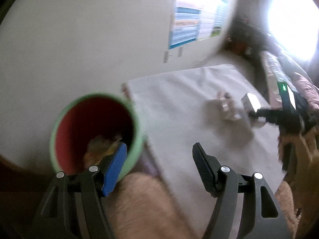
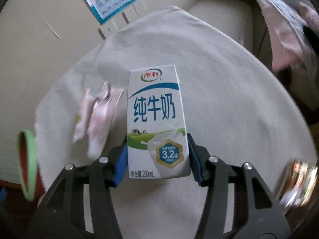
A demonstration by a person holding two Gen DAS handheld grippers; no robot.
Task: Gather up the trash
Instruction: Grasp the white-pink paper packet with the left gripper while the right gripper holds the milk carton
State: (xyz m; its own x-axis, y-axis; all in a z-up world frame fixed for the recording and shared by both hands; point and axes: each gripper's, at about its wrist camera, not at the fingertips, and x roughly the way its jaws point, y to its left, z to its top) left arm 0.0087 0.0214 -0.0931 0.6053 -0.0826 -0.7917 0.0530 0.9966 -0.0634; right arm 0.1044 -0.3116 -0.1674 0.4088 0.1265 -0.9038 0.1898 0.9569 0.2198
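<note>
My right gripper (image 2: 157,159) is shut on a white milk carton (image 2: 156,119) with blue print, holding it over the white cloth-covered table (image 2: 229,109). A crumpled pink wrapper (image 2: 95,117) lies on the cloth left of the carton; it also shows in the left wrist view (image 1: 227,107). My left gripper (image 1: 159,161) is open; its blue-padded left finger (image 1: 114,167) sits inside the rim of a green bin with a red inside (image 1: 93,135), which holds some scraps. The carton (image 1: 250,101) and right gripper (image 1: 257,117) show far right in the left view. The bin (image 2: 27,165) is at the right view's left edge.
A cream wall with a blue poster (image 1: 189,20) and sockets stands behind the table. A shiny wrapper (image 2: 297,181) lies at the right edge of the right wrist view. Clothes and bags (image 2: 289,29) pile at the far right. A bright window (image 1: 293,20) glares.
</note>
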